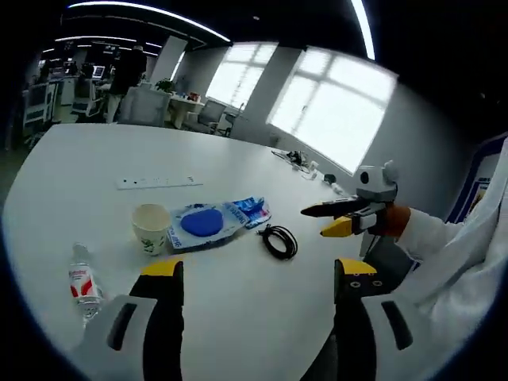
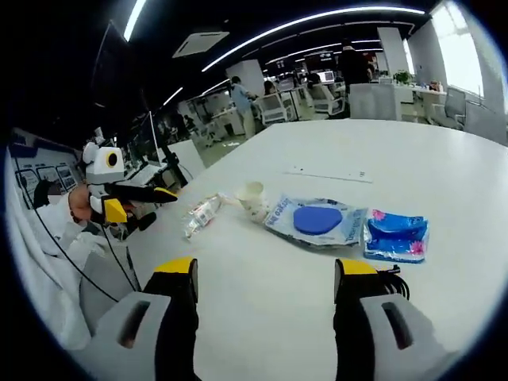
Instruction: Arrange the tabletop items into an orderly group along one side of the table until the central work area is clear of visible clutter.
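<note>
On the white table (image 1: 238,317) lie a paper cup (image 1: 151,226), a clear pouch with a blue disc (image 1: 202,224), a blue tissue pack (image 1: 251,210), a coiled black cable (image 1: 279,240) and a lying water bottle (image 1: 82,284). My left gripper (image 1: 259,274) is open above the near table edge, short of them, holding nothing. My right gripper (image 1: 317,221) reaches in from the right, open. In the right gripper view the right gripper (image 2: 266,274) is open in front of the pouch (image 2: 317,221), tissue pack (image 2: 395,236), cup (image 2: 254,198) and bottle (image 2: 202,213). The left gripper (image 2: 147,202) hovers off the table's left side.
A white power strip (image 1: 157,182) lies farther back on the table, with small items (image 1: 305,165) at the far edge. Office chairs and desks (image 1: 171,103) stand beyond. A person's white sleeve (image 1: 444,246) holds the right gripper. The cable (image 2: 394,278) is partly hidden behind my right jaw.
</note>
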`<action>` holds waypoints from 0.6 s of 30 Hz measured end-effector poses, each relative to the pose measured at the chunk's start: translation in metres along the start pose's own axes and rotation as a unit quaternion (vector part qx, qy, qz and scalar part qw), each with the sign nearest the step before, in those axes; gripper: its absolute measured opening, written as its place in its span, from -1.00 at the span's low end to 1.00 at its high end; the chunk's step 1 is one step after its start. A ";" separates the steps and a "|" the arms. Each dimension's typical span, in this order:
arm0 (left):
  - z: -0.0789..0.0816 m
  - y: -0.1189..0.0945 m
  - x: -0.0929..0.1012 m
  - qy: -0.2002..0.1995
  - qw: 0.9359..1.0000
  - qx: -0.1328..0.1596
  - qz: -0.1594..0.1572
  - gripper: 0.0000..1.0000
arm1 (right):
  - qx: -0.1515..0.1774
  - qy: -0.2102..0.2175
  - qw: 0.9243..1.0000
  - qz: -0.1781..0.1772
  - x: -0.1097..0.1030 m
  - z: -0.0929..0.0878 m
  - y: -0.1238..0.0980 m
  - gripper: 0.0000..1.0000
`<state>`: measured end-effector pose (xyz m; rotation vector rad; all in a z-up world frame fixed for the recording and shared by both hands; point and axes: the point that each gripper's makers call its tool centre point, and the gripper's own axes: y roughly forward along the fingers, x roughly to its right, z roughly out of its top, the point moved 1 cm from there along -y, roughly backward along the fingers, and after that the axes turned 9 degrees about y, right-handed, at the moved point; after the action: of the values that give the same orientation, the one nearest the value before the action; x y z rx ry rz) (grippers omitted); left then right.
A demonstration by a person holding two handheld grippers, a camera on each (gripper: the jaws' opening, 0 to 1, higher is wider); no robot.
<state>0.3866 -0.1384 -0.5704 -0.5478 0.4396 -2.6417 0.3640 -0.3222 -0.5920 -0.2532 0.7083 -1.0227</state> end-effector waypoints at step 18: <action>-0.015 -0.063 -0.032 -0.030 0.997 0.019 0.067 0.61 | -0.037 -0.036 0.996 0.068 -0.055 0.011 0.058 0.37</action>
<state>0.3868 -0.0663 -0.5691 -0.5634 0.3940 -2.4937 0.3937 -0.2467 -0.5901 -0.2998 0.6901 -0.8545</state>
